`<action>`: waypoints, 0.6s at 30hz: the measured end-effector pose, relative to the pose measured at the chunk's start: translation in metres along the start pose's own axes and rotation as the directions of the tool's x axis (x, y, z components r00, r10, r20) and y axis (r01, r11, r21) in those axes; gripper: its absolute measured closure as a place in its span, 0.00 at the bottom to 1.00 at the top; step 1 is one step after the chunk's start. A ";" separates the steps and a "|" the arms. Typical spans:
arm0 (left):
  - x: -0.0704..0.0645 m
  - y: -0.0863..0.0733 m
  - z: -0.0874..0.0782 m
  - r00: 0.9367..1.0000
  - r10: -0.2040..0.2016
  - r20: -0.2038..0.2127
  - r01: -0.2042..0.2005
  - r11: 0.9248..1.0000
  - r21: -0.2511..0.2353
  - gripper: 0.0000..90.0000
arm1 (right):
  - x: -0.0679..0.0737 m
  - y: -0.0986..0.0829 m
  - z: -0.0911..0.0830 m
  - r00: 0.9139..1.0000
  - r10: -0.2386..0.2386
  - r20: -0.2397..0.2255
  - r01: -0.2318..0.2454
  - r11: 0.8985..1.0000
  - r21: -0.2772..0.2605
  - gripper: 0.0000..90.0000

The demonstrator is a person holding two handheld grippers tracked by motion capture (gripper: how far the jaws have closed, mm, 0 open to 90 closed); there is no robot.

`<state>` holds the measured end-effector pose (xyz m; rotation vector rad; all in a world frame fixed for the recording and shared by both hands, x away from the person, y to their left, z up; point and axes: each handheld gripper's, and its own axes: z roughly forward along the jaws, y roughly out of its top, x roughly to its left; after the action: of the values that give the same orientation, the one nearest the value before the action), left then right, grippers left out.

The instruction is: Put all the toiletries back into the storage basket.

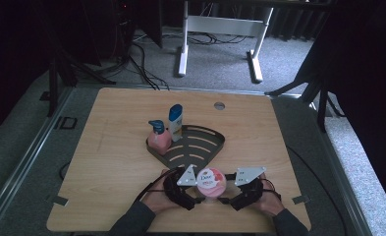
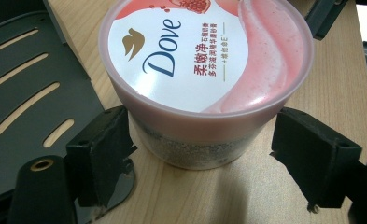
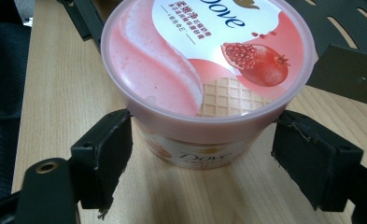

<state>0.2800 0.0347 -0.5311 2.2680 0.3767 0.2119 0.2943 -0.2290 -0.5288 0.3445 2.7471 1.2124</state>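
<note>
Round pink plastic Dove tub [image 1: 210, 183] with a glossy printed lid (white label, pomegranate art, pink swirl) stands upright on the light wood-grain table [image 1: 112, 162], near its front edge, just in front of the dark slotted metal fan-shaped tray [image 1: 200, 145].

Left gripper [image 2: 204, 163]: matte black blocky jaws spread, one each side of the tub's lower wall under the lid rim; left jaw looks touching or nearly so, right jaw stands off with a gap. Released, not clamped.

Right gripper [image 3: 200, 163]: same black jaws with rough edges, parted to flank the tub from the opposite side; small gaps both sides, nothing grasped.

On the tray's back corner stand a pink pump bottle with blue top [image 1: 158, 136] and a white tube bottle with blue cap [image 1: 175, 122], just beside each other.
</note>
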 end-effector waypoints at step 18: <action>0.000 -0.001 -0.006 1.000 -0.005 -0.024 0.004 1.000 -0.012 0.29 | 0.000 0.004 -0.001 1.000 -0.008 0.019 0.008 1.000 -0.012 0.22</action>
<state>0.2782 0.0392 -0.5277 2.2546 0.3921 0.2385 0.2949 -0.2271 -0.5250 0.3416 2.7216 1.2174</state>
